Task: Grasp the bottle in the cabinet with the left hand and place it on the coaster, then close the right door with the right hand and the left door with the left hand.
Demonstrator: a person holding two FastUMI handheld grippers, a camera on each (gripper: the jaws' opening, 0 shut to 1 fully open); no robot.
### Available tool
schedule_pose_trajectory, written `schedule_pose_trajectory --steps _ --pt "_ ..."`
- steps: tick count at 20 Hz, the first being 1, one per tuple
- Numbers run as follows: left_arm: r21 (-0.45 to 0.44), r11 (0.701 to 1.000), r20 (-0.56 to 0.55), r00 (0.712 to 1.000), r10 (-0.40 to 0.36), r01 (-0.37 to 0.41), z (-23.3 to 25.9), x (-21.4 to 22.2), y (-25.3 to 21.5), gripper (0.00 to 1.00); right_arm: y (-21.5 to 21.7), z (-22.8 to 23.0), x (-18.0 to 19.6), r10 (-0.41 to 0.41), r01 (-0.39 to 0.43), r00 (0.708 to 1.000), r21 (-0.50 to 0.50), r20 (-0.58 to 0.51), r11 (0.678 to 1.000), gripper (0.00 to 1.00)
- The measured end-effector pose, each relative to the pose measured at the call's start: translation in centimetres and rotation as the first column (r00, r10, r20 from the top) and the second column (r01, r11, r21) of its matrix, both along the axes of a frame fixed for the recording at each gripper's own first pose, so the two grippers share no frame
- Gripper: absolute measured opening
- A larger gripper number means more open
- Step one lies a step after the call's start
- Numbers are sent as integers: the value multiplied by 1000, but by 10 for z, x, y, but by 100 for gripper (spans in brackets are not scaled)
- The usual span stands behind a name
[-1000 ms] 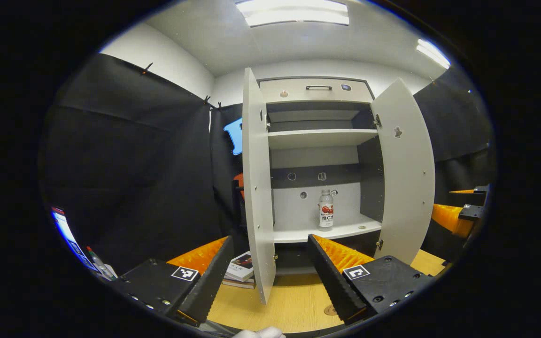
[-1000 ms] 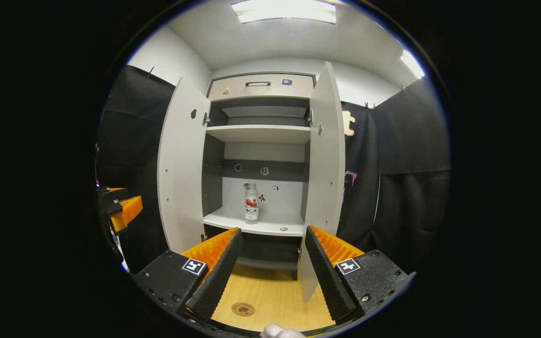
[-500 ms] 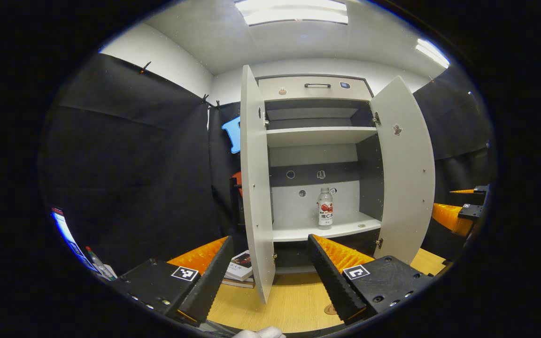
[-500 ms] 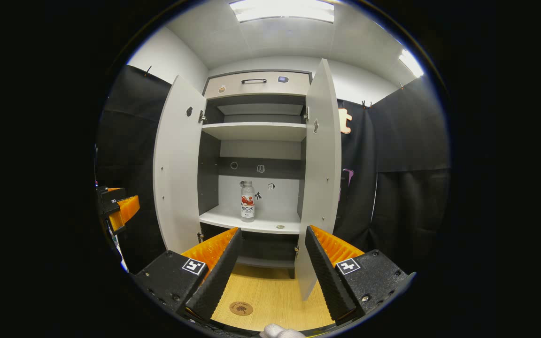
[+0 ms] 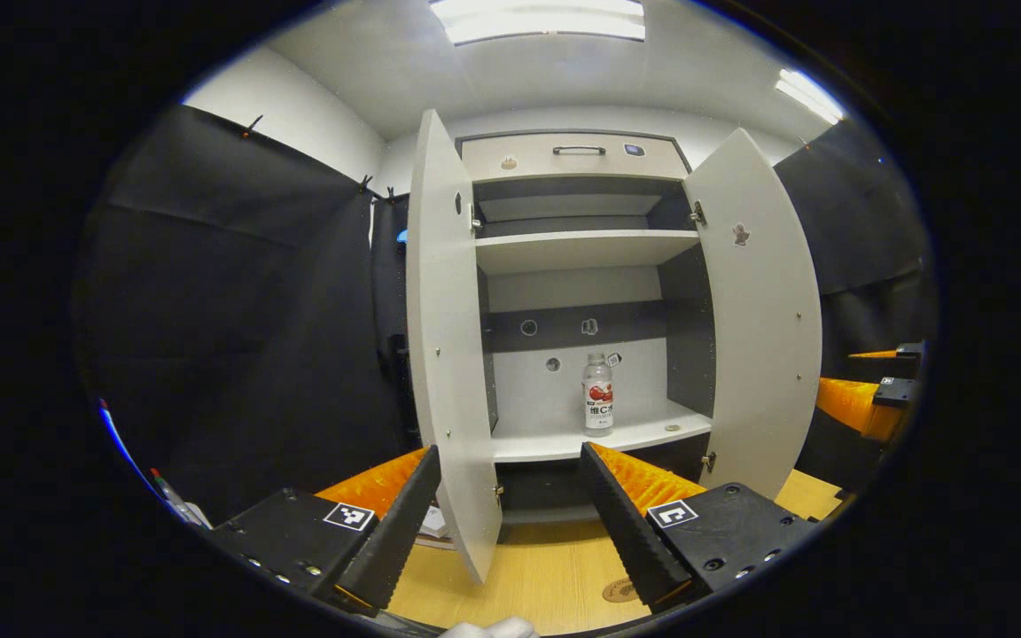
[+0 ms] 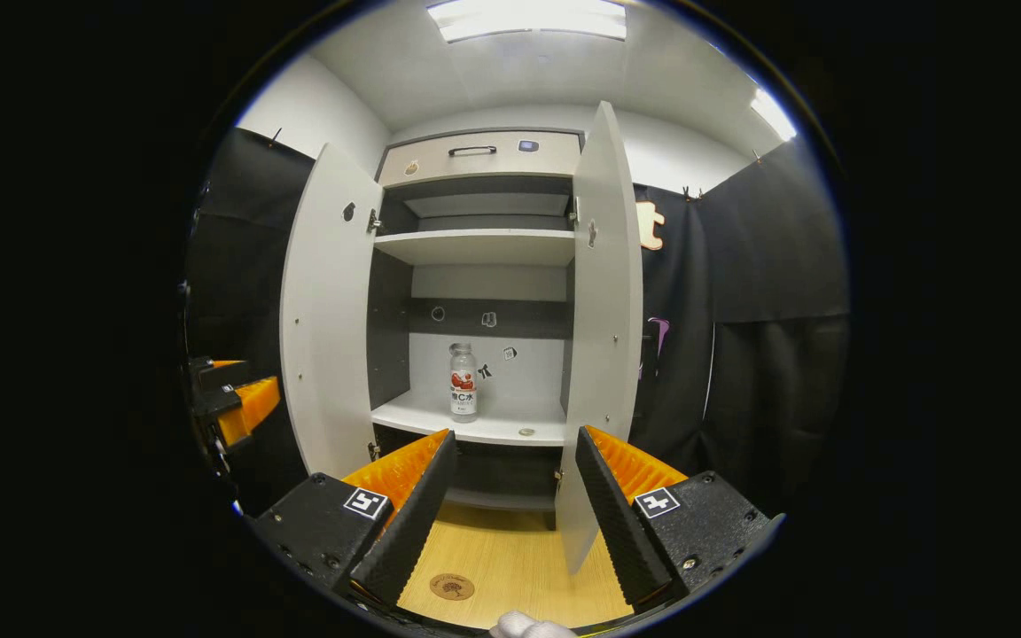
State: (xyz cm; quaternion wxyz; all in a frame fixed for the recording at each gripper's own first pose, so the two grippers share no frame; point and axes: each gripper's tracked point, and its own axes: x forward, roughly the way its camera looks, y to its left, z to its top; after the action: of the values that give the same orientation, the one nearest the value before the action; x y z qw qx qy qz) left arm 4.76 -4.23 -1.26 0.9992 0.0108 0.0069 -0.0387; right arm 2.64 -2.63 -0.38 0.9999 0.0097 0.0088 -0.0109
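Cabinet [image 5: 577,252] shelf with bottle [image 5: 597,394] upright, cap upward; left gripper [image 5: 510,483] and right gripper [image 6: 510,470] spread wide, empty.

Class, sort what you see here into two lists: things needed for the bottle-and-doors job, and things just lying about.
Needed: bottle on the lower shelf; coaster on the table; cabinet's left door; right door; left gripper, open; right gripper, open.

Lying about: small round thing on the shelf; pens; top drawer.
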Motion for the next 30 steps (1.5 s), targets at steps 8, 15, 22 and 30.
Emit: schedule_pose_trajectory --steps 8,15,22,30 --pt "-16 995 22 995 -95 96 -1 83 -71 95 -23 7 4 -37 37 999 -20 2 999 83" --pt "-28 994 70 992 -108 110 15 176 -119 96 -49 14 2 -82 81 997 -50 -1 995 83" --pt "14 996 120 989 -89 88 37 273 -150 96 -59 16 10 -97 96 995 -62 -12 993 83" --pt "-42 997 13 998 -61 61 6 351 -172 96 -50 14 26 -57 55 998 -68 -33 996 83"
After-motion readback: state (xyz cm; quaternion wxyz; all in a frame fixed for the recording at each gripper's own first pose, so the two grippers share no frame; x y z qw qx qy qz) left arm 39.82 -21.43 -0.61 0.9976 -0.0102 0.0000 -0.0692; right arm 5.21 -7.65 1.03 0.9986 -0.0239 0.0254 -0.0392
